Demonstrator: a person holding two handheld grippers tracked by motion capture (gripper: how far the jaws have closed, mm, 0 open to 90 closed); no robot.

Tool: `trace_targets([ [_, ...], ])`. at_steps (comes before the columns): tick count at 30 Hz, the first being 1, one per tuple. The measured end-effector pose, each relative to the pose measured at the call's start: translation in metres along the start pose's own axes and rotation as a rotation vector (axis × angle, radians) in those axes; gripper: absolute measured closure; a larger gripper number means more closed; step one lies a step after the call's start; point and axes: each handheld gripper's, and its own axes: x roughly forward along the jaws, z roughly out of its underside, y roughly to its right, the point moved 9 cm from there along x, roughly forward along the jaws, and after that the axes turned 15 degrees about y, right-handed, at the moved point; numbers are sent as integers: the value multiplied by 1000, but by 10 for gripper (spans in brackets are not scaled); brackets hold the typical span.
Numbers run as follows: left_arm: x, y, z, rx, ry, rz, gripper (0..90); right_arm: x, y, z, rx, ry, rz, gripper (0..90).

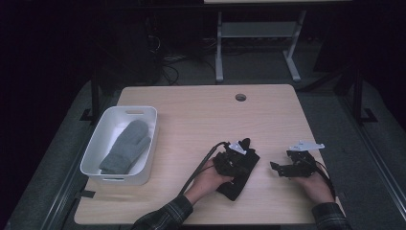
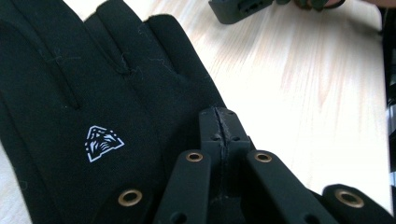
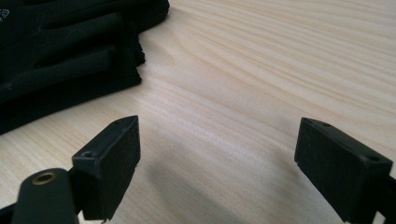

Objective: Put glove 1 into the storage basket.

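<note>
Lying at five o'clock on the pale wooden table (image 1: pixel 191 124), my black fabric glove (image 2: pixel 93 116) with white logo sits pinched in my closed left gripper (image 2: pixel 219 128). My right gripper (image 3: pixel 217 154) gapes empty beside it. Overhead, a grey mitten (image 1: pixel 125 146) fills the white tub (image 1: pixel 95 143) at nine.

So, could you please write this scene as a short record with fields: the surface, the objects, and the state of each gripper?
surface: light wooden table
black glove: lies flat on the table, near the front edge
white bin: at the left of the table, holding a grey mitten
left gripper: fingers shut, at the edge of the black glove; a pinch on the fabric cannot be confirmed
right gripper: fingers open, bare table between them, beside the glove
</note>
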Motion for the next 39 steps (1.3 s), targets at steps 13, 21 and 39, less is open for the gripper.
trace_targets([
  [13, -13, 41, 4, 32, -8, 102, 890, 2, 0, 6, -26, -24, 13, 138],
  [21, -15, 43, 26, 37, -75, 101, 891, 2, 1, 7, -26, -18, 17, 131],
  [39, -62, 3, 47, 58, -121, -29, 892, 3, -1, 7, -32, -3, 7, 128],
])
